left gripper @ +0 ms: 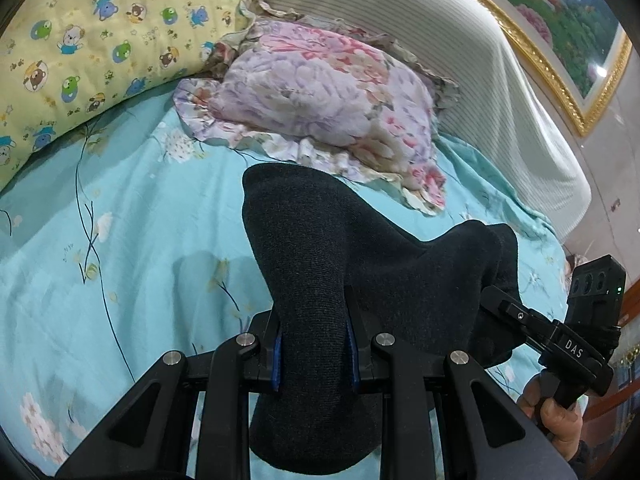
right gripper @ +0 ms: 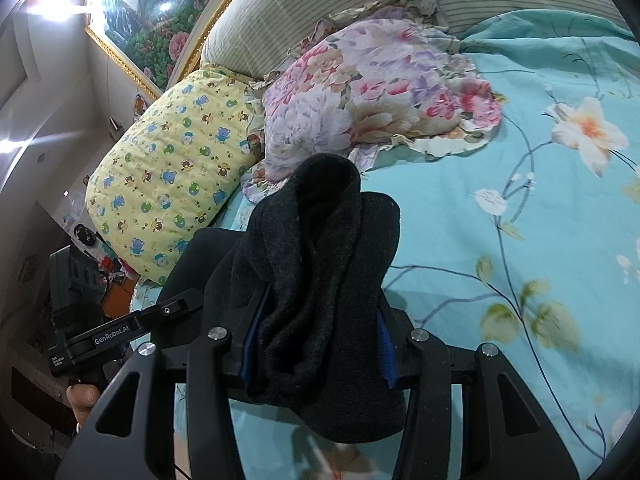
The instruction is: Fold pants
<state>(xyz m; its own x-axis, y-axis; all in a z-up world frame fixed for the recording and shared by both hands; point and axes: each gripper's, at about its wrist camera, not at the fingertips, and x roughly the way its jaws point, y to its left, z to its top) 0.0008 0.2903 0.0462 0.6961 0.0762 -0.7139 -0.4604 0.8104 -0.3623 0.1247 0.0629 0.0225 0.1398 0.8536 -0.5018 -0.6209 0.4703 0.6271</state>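
- The left gripper has its two blue-padded fingers drawn in narrow and clamped on a thick fold of dark knit pants; the cloth bulges out above and below the pads.
- From that grip the pants rise in a rounded hump ahead of the fingers and run off to the right, towards the other tool.
- The right gripper stands a little wider, its blue pads pressed against both sides of a bunched, rolled mass of the same dark fabric.
- In the right wrist view the cloth stands up in a tube-like roll over the jaws and hangs below them; a smoother dark layer lies behind it on the left.
- The pants are thus held between the two grippers, lifted off a turquoise bedsheet printed with pale blossoms and thin branches.
- Each view shows the other tool at its edge: the right gripper with a hand on its grip in the left view, the left one with a thumb under it in the right view.
- Farther up the bed lies a floral ruffled pillow, with a yellow pillow with cartoon bears just beside it.
- Behind them stands a striped padded headboard, and above it a gold-framed landscape picture on the wall.
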